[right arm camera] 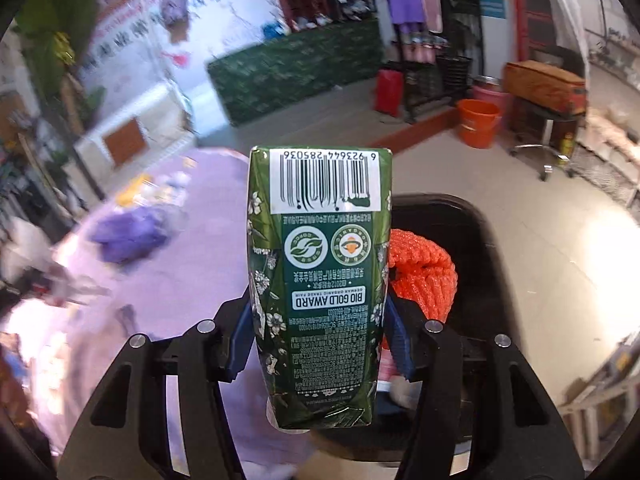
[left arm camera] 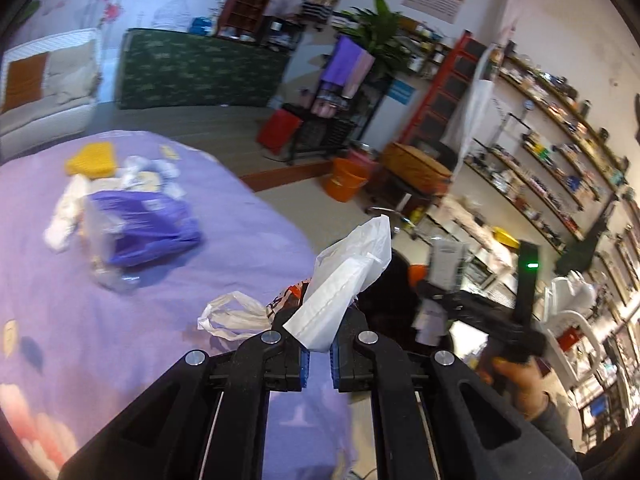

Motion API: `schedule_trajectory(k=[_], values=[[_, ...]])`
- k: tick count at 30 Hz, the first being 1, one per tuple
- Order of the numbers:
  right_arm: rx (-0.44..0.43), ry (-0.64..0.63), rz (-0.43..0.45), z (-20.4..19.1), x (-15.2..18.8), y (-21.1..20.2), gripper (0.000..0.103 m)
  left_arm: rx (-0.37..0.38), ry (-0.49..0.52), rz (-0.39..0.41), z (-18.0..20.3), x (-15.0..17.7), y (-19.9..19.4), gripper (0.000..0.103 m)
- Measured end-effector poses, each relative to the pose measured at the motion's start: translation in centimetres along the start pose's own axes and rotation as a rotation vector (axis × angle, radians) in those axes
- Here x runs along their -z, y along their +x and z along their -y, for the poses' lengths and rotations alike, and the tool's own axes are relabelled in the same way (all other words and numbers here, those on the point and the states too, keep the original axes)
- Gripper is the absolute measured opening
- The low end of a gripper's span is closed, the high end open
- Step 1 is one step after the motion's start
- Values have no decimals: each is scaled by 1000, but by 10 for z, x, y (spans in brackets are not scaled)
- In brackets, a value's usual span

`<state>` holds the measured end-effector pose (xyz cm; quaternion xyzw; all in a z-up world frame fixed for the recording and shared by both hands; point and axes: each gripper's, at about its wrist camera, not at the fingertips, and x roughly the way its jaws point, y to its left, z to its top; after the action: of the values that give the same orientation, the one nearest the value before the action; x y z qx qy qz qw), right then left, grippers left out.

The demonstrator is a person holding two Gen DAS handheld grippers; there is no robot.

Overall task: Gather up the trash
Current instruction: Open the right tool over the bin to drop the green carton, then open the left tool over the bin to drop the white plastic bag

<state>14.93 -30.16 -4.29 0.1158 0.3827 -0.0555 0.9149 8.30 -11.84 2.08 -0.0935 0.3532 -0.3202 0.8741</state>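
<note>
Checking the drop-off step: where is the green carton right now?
Right wrist view, centre: green carton clamped in the right gripper, over the black bin.

The left gripper (left arm camera: 316, 346) pinches a white plastic bag (left arm camera: 344, 280). Far ahead to its left, a purple bag (left arm camera: 144, 228) lies on the purple bedspread (left arm camera: 120, 320).

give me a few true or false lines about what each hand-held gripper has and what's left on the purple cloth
1. The right hand-held gripper is shut on a green carton. True.
2. The left hand-held gripper is empty. False: it pinches a white plastic bag.
3. The black bin holds something orange. True.
4. The carton lies inside the bin. False: it sits between the jaws, in front of the bin.
5. A purple bag lies on the purple cloth. True.
</note>
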Motion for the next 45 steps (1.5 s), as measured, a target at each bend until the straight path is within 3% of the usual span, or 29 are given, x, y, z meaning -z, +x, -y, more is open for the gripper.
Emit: schedule_trajectory(k=[3, 11, 16, 19, 22, 26, 32, 38, 45], values=[[78, -3, -92, 12, 3, 30, 56, 50, 39, -14, 24, -6, 18, 7], [153, 110, -372, 47, 8, 114, 56, 150, 112, -51, 70, -13, 51, 7], [197, 130, -426, 57, 11, 135, 64, 169, 165, -89, 88, -4, 68, 7], [199, 156, -386, 62, 9, 126, 66, 177, 188, -110, 92, 0, 75, 7], [209, 179, -291, 66, 14, 97, 68, 187, 208, -127, 97, 1, 83, 7], [243, 227, -139, 80, 14, 44, 81, 233, 216, -146, 103, -3, 97, 7], [335, 351, 36, 107, 20, -26, 88, 279, 220, -234, 114, 4, 136, 7], [365, 425, 92, 133, 26, -56, 88, 274, 214, -343, 115, 18, 176, 7], [352, 428, 109, 132, 31, -65, 88, 308, 196, -447, 114, 33, 204, 7]])
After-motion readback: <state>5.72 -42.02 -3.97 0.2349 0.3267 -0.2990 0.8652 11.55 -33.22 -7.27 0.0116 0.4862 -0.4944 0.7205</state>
